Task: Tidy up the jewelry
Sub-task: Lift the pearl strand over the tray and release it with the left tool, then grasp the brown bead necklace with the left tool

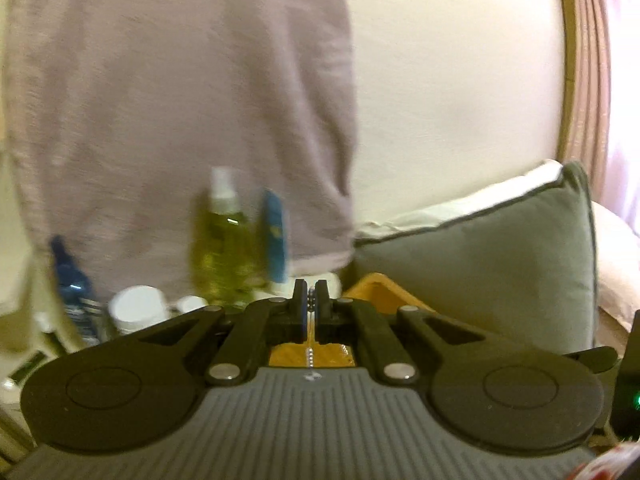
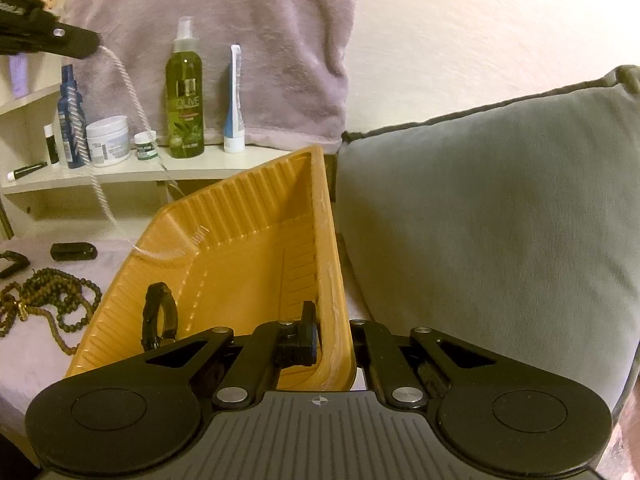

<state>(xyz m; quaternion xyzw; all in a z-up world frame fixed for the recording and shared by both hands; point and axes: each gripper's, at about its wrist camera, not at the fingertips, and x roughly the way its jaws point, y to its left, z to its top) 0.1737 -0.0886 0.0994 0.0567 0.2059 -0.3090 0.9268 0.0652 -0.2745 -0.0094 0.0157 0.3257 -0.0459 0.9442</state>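
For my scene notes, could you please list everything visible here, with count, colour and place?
tray: 1, yellow, tilted beside the cushion
chain: 1, silvery, hanging from left tool to the tray
bracelet: 1, black, inside the tray
bead necklace: 1, brown-green, on the cloth left of the tray
cushion: 1, grey, right
shelf: 1, cream, holding bottles, jars, a tube
olive bottle: 1, green, on the shelf
left tool: black, shut on chain
right tool: black, shut on the tray's rim
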